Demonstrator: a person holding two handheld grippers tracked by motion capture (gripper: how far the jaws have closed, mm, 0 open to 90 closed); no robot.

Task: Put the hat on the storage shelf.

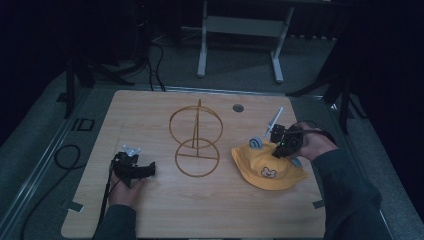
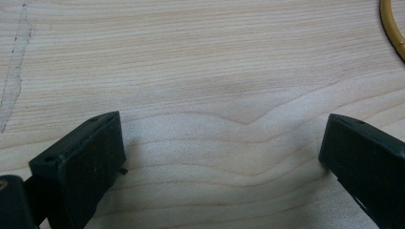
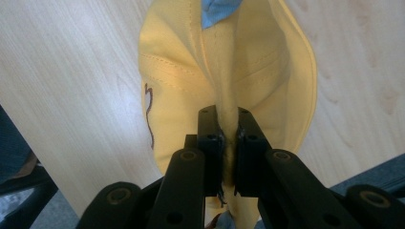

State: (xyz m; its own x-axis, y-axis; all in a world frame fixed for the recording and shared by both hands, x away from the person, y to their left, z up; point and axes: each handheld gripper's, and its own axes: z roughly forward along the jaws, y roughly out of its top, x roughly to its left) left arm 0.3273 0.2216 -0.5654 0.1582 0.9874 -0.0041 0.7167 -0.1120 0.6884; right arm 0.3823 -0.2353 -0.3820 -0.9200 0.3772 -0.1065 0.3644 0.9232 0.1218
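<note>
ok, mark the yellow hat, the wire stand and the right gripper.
yellow hat (image 1: 270,175): high view, front of crown.
wire stand (image 1: 196,131): high view, central upright.
right gripper (image 3: 229,143): right gripper view, between fingertips pinching hat fabric.

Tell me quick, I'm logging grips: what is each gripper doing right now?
Left gripper: open, holding nothing, over the bare table.
Right gripper: shut on a fold of the yellow hat.

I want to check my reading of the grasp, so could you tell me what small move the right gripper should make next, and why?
Probably lift a little higher. The right gripper is shut on a pinched fold of the yellow hat, whose brim rests on the table. The wire stand looks the likely target.
</note>
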